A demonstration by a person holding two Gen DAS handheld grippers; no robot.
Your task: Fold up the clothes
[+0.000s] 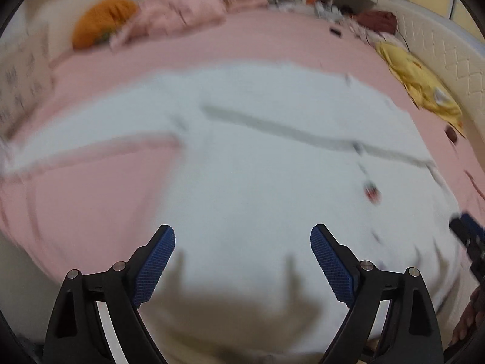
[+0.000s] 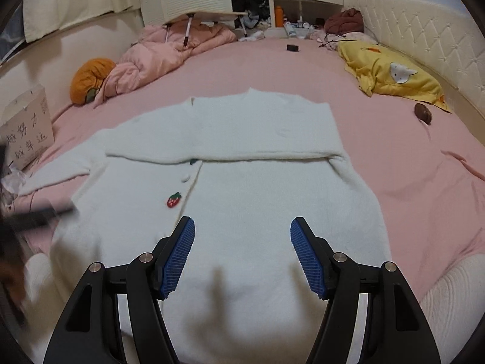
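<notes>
One white cardigan (image 2: 242,200) lies flat, right sleeve folded across; both hand-held grippers (image 1: 242,261) (image 2: 242,248) spread, empty

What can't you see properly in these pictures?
- Left wrist view: motion blur smears the white cardigan; its strawberry patch is only a red smudge.
- Right wrist view: the cardigan's near hem is hidden behind the right gripper.
- Right wrist view: the bag's writing is too small.

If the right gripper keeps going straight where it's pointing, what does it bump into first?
Most likely the white cardigan spread on the pink bed. The right gripper is open, holds nothing and points down at the cardigan's lower front; nothing shows between them.
</notes>
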